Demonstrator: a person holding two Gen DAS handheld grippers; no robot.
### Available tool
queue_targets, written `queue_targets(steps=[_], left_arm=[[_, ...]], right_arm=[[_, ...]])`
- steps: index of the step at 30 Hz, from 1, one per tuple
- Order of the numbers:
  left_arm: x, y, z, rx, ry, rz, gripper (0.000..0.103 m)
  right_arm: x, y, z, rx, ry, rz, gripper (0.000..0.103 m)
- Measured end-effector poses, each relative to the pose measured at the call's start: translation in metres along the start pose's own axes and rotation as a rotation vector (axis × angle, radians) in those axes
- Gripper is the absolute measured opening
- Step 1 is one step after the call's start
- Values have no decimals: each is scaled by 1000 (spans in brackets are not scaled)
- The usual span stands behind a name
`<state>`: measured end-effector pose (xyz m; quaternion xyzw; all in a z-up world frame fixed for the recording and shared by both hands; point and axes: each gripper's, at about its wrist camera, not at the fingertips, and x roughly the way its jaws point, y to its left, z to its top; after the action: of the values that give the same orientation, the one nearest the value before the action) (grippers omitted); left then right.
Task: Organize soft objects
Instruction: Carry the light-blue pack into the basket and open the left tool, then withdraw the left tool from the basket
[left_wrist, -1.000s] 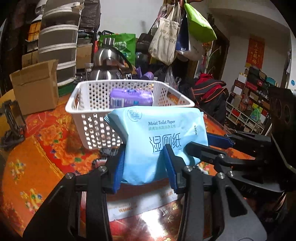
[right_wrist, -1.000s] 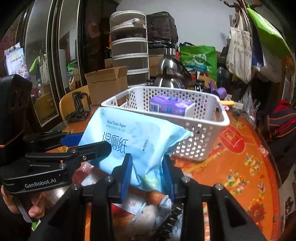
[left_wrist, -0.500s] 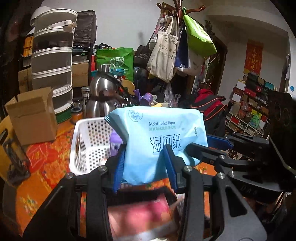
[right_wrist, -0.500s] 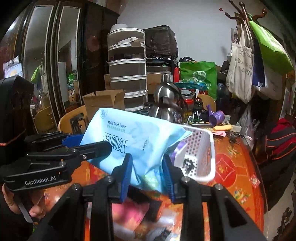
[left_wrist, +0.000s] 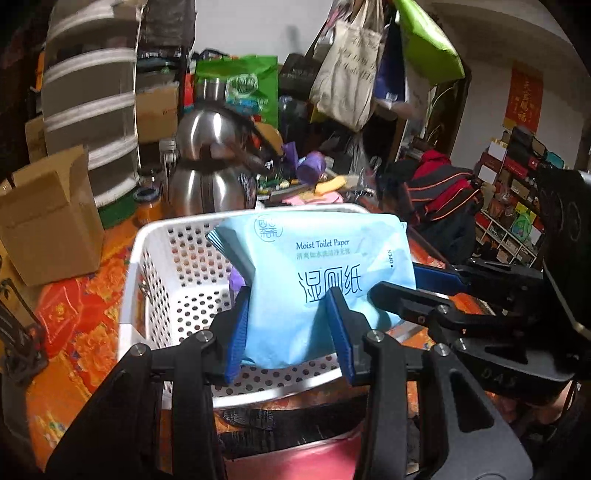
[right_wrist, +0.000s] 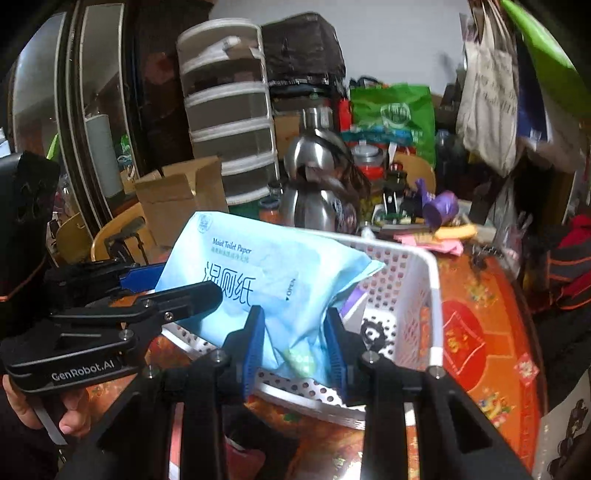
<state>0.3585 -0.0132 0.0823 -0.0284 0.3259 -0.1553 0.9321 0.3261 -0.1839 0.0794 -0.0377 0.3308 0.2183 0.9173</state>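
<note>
Both my grippers, left gripper (left_wrist: 288, 325) and right gripper (right_wrist: 295, 347), have fingers clamped on the wipes pack (left_wrist: 321, 280). Pack hangs crosswise above the white basket (left_wrist: 147, 258); straight down next.

Both the left gripper (left_wrist: 288, 325) and right gripper (right_wrist: 293, 345) are matte black, angular frames with silver screws and ribbed blue pads; the left one's side carries white "GenRobot.AI" lettering, with a hand (right_wrist: 44, 410) beneath
</note>
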Motion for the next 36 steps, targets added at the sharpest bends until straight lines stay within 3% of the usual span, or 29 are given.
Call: queue_targets(steps=[6,20,23,26,27,29,32,36], left_arm=[[43,13,-11,-16,67,10,38],[96,31,-10,-81,131,31,39],[98,38,-10,-115,131,22,45],[93,45,-10,-126,122,24,64],[91,47,-10,-126,115,35,67],[86,48,-11,-117,93,52,71],[74,48,-12,-116,66,63,87],[58,48,-12,-115,40,78,88]], right_arm=[[32,-8,-10,10,49,-10,32],[71,-18,-10,2,94,-49,32],[71,-23,-11,27,100,-34,34],[65,-27,-11,52,85,-47,37],[64,-31,-11,69,85,-52,41],[60,-35,-10,84,72,-63,62],[54,-40,-8,104,55,-70,67],[43,-41,-8,114,26,-86,72]])
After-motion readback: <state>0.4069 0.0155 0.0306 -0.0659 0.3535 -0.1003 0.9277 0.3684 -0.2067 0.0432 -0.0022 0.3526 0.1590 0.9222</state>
